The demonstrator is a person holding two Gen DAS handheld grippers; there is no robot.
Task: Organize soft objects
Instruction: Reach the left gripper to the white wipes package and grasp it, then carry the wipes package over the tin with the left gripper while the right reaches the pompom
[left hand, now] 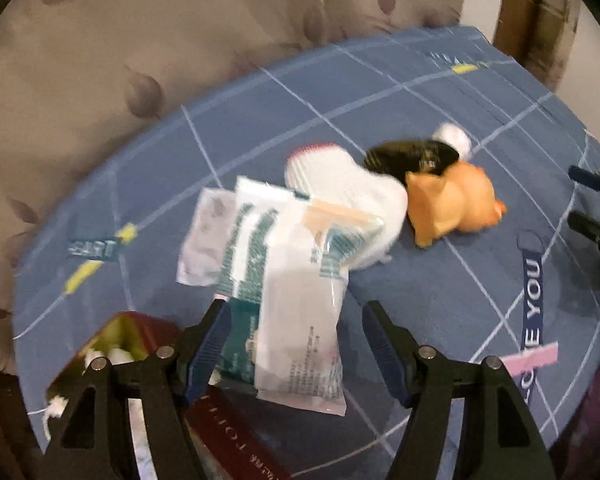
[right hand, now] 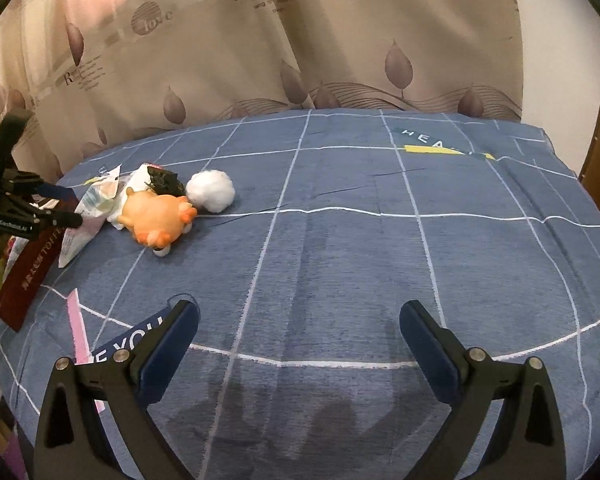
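We judge the sorting barely begun: both the left claw [left hand: 296, 344] and right claw [right hand: 298, 344] gape empty, while packets [left hand: 284, 280], orange toy [left hand: 452, 208] and cotton ball [right hand: 212, 191] lie heaped on the blue surface [right hand: 360, 260] beside the red box [left hand: 140, 336].

Open right tool [right hand: 299, 330] over blue checked cloth [right hand: 340, 248].

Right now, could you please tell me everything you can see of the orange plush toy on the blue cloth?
The orange plush toy looks soft and rounded, an animal shape with darker orange paws and a white patch at its lower end. It lies on its side on the blue checked cloth, at the edge of the pile. It seems to touch a black item behind it and a white sock beside it. The white cotton ball lies close by. Neither claw touches it.
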